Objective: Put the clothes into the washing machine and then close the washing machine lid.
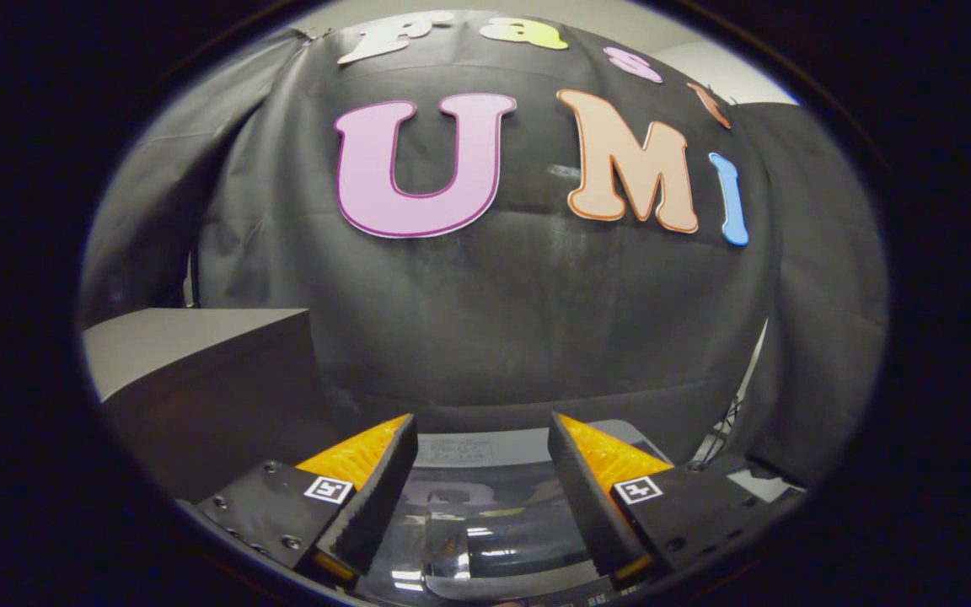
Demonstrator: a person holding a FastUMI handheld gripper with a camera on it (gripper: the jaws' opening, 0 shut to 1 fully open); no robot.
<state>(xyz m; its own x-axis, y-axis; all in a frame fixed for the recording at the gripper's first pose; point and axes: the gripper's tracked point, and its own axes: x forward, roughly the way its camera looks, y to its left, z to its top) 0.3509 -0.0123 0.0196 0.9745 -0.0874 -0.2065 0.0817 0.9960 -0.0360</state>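
My gripper (482, 423) is open, with a wide gap between its two fingers and nothing held. Below and between the fingers lies the top of the washing machine (485, 451), a light grey panel at the back with a dark, glossy see-through lid (494, 539) in front of it. The lid lies flat and looks shut, with ceiling lights mirrored in it. What is inside the drum under the lid cannot be made out.
A dark box-shaped block with a flat grey top (190, 337) stands to the left of the machine, higher than the lid. The black cloth wall (519, 320) hangs close behind the machine. Some cables (726, 430) show at the right of the machine.
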